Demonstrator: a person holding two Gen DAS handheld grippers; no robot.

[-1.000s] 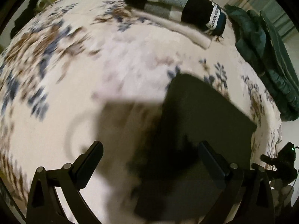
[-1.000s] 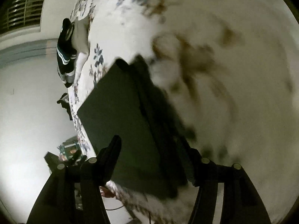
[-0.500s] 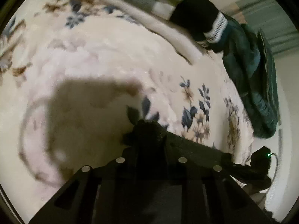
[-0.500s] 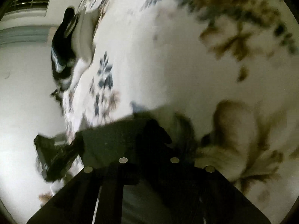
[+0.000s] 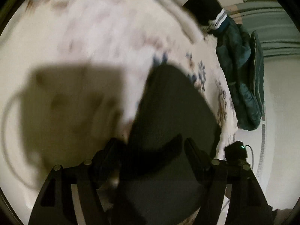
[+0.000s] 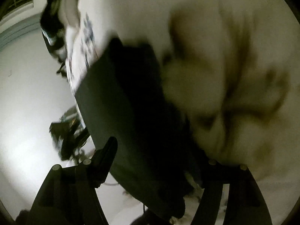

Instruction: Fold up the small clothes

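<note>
While blur hides any label, dark garment lies on floral bedspread.

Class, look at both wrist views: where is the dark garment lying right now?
The dark garment lies flat on the floral bedspread near its edge, centre-right in the left wrist view, just ahead of the open left tongs, and below the striped folded clothes.

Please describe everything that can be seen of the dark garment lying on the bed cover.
The dark garment is plain black or charcoal cloth with no visible print, folded into a flat, roughly rectangular shape with straight edges. It lies on the floral bed cover, near the edge of the bed. The left gripper and the right gripper both stand open around its near part; whether the fingers touch the cloth cannot be told. Motion blur hides seams and texture.
</note>
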